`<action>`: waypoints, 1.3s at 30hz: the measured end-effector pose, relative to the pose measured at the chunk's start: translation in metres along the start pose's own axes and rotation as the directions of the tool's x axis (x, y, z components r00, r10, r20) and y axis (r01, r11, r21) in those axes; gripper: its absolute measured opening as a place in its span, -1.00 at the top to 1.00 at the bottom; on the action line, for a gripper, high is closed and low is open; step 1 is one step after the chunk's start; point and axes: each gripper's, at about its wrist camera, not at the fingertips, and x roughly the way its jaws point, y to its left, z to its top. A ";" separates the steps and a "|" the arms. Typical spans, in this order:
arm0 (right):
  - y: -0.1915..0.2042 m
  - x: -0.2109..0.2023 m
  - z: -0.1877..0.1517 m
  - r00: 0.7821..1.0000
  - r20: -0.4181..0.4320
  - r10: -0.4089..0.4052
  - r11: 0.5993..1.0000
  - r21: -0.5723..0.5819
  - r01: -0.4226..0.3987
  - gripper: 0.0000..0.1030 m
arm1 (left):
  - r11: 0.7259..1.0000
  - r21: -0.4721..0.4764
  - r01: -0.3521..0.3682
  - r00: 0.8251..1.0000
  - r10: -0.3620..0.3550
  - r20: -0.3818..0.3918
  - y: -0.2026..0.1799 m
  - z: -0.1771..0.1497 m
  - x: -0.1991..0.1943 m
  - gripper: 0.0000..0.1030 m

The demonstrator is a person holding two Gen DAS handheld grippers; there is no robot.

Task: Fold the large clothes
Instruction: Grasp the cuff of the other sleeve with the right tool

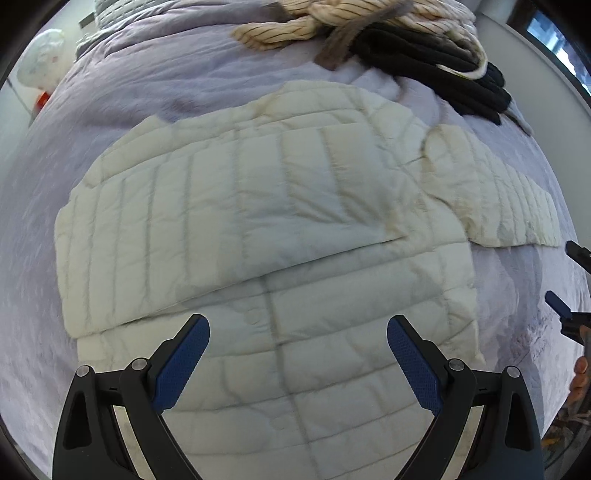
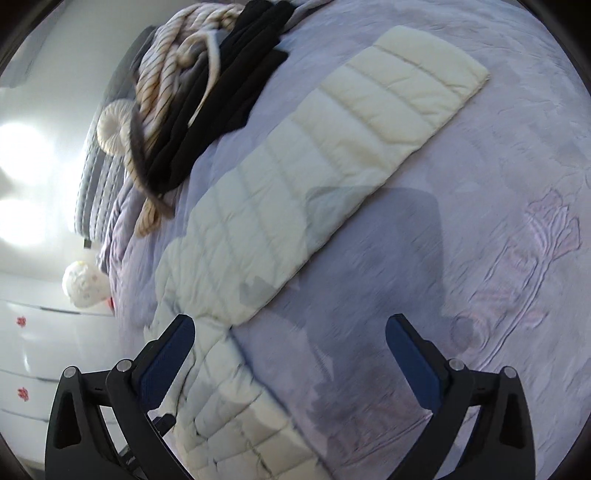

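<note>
A cream quilted puffer jacket [image 1: 258, 206] lies flat on a lavender bedspread [image 1: 155, 85], one side folded over its body. One sleeve [image 1: 513, 206] stretches out to the right. My left gripper [image 1: 298, 332] hangs open above the jacket's lower body, nothing between its blue pads. In the right wrist view the same sleeve [image 2: 332, 155] runs diagonally up to the right across the bedspread [image 2: 480, 184]. My right gripper [image 2: 290, 332] is open wide over the sleeve's near end and the jacket's edge, holding nothing. Its fingertips [image 1: 557, 301] show at the right edge of the left wrist view.
A heap of clothes lies at the far end of the bed: a cream striped garment [image 1: 295, 26] [image 2: 162, 70] and black clothing [image 1: 443, 70] [image 2: 236, 74]. A white cabinet [image 2: 40, 350] and a white bag [image 2: 86, 284] stand beside the bed. A person's fingers [image 1: 581, 373] show at right.
</note>
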 end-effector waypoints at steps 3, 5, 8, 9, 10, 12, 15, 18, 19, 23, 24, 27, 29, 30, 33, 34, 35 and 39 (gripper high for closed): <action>-0.010 0.002 0.006 1.000 0.016 -0.009 0.999 0.033 0.009 -0.99 | 1.000 0.011 0.008 1.000 -0.008 0.003 -0.012 0.007 0.003 -0.89; -0.021 0.006 0.012 1.000 0.003 -0.014 0.997 0.071 0.014 -0.99 | 1.000 0.017 0.017 1.000 -0.017 0.005 -0.021 0.013 0.006 -0.89; -0.040 0.009 0.026 0.999 -0.004 0.044 0.984 0.172 -0.042 -0.99 | 1.000 0.023 0.012 1.000 -0.012 0.016 -0.032 0.019 0.010 -0.89; -0.046 0.010 0.032 0.998 0.007 0.066 0.977 0.205 -0.066 -0.99 | 1.000 0.024 0.010 1.000 -0.011 0.020 -0.035 0.020 0.010 -0.89; -0.049 0.011 0.036 0.997 0.016 0.075 0.973 0.220 -0.077 -0.99 | 1.000 0.025 0.016 1.000 -0.017 0.024 -0.040 0.022 0.011 -0.89; -0.055 0.013 0.047 0.995 0.039 0.097 0.964 0.245 -0.103 -0.99 | 0.999 0.024 0.022 0.999 -0.022 0.026 -0.047 0.025 0.014 -0.89; -0.052 0.023 0.062 0.989 0.056 0.137 0.957 0.252 -0.147 -0.99 | 0.999 0.019 0.029 0.999 -0.029 0.032 -0.056 0.030 0.020 -0.89; -0.054 0.037 0.077 0.982 0.073 0.175 0.943 0.276 -0.188 -0.99 | 0.999 0.010 0.036 0.999 -0.036 0.035 -0.061 0.032 0.023 -0.89; -0.055 0.041 0.081 0.976 0.082 0.199 0.932 0.292 -0.215 -0.99 | 0.999 0.006 0.035 0.999 -0.035 0.039 -0.061 0.032 0.023 -0.89; -0.062 0.048 0.090 0.946 0.131 0.295 0.873 0.365 -0.323 -0.99 | 0.999 -0.007 0.032 0.998 -0.031 0.050 -0.058 0.030 0.024 -0.89; -0.063 0.050 0.091 0.937 0.144 0.317 0.856 0.382 -0.348 -0.99 | 1.000 -0.013 0.027 0.998 -0.026 0.053 -0.055 0.031 0.023 -0.89; -0.062 0.050 0.094 0.921 0.178 0.346 0.825 0.411 -0.389 -0.99 | 0.999 -0.037 0.021 0.998 -0.018 0.065 -0.047 0.031 0.021 -0.89; -0.059 0.050 0.097 0.920 0.187 0.346 0.818 0.421 -0.393 -0.96 | 0.998 -0.054 0.020 0.997 -0.016 0.076 -0.038 0.032 0.018 -0.89; -0.060 0.049 0.098 0.921 0.185 0.343 0.818 0.424 -0.390 -0.88 | 0.998 -0.058 0.015 0.997 -0.010 0.083 -0.035 0.032 0.017 -0.89; -0.058 0.053 0.102 0.938 0.153 0.311 0.820 0.457 -0.346 0.18 | 0.997 -0.073 -0.006 0.995 0.014 0.102 -0.021 0.032 0.014 -0.89; -0.059 0.055 0.102 0.937 0.148 0.318 0.811 0.470 -0.349 0.53 | 0.997 -0.081 -0.008 0.994 0.017 0.103 -0.015 0.032 0.014 -0.89; -0.057 0.056 0.102 0.934 0.146 0.327 0.804 0.476 -0.356 0.67 | 0.996 -0.093 -0.009 0.994 0.019 0.107 -0.009 0.032 0.012 -0.89; -0.033 0.045 0.101 0.931 0.147 0.335 0.844 0.393 -0.366 0.74 | 0.992 -0.127 -0.017 0.992 0.033 0.121 0.013 0.030 0.007 -0.89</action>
